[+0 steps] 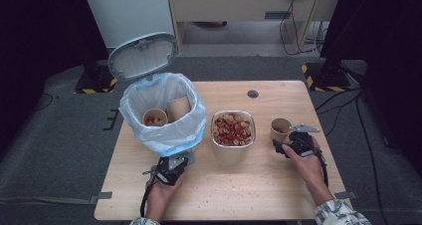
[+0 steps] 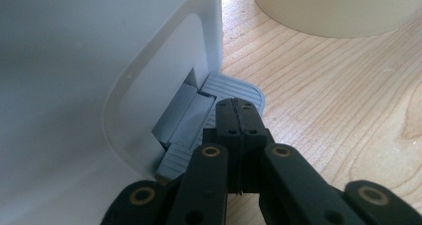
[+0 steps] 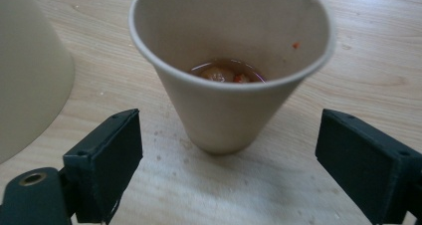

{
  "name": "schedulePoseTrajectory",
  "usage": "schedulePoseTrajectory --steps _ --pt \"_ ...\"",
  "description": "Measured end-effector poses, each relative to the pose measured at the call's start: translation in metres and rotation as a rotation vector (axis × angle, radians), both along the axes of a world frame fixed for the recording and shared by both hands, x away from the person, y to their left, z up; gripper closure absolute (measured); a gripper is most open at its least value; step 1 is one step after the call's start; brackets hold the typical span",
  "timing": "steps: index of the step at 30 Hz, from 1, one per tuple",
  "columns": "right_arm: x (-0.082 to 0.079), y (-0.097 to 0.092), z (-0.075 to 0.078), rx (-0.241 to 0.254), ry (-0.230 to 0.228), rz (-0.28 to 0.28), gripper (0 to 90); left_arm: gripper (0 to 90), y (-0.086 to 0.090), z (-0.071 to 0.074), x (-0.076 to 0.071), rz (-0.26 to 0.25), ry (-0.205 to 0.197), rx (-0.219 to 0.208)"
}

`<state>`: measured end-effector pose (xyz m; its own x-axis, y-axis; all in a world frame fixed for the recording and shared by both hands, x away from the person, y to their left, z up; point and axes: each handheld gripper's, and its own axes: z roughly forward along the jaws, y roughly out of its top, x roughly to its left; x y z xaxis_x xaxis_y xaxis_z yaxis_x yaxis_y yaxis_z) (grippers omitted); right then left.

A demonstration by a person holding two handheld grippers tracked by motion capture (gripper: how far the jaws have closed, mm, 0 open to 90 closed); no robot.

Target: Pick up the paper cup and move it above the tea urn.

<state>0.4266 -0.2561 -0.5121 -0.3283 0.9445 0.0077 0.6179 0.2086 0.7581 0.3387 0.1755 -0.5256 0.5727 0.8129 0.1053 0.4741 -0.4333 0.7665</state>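
Note:
A paper cup [image 1: 280, 129] stands on the right of the table, with a little liquid and food scraps at its bottom [image 3: 226, 73]. My right gripper [image 1: 284, 143] is open just in front of it, a jaw on each side of the cup [image 3: 229, 110] and neither touching it. My left gripper [image 1: 176, 164] is shut at the foot of the pedal bin [image 1: 149, 140]. Its closed tips [image 2: 238, 108] rest on the grey pedal [image 2: 234, 85]. The bin's lid [image 1: 143, 56] stands up open.
Two paper cups [image 1: 155, 118] [image 1: 179, 107] lie inside the white bin bag. A foil bowl [image 1: 231, 154] of mixed food sits mid-table between the bin and the cup; its wall is close on my right gripper's left [image 3: 25, 70]. Crumbs dot the near table.

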Motion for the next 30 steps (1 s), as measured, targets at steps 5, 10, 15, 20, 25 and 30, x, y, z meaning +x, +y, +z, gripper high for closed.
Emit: schedulePoseTrajectory --steps 5,10,15,20,25,30 --pt "0.011 0.004 -0.007 0.008 -0.034 -0.024 14.7 89.7 0.000 0.000 0.000 -0.001 0.001 -0.004" --pt "0.020 0.008 -0.011 0.027 -0.062 -0.027 15.8 89.8 0.000 0.000 0.000 0.001 0.000 0.000" --pt "0.026 0.012 -0.014 0.038 -0.082 -0.010 15.7 89.8 0.000 0.000 0.000 0.000 0.002 -0.002" --pt "0.027 0.011 -0.014 0.033 -0.095 -0.002 27.3 89.7 0.000 0.000 0.000 0.002 0.001 -0.002" --pt "0.026 0.009 -0.011 0.038 -0.102 0.009 30.4 89.8 0.000 0.000 0.000 0.001 0.002 -0.002" --pt "0.022 0.010 -0.002 0.029 -0.114 0.032 31.4 89.8 -0.001 0.000 -0.001 0.002 -0.005 0.006"
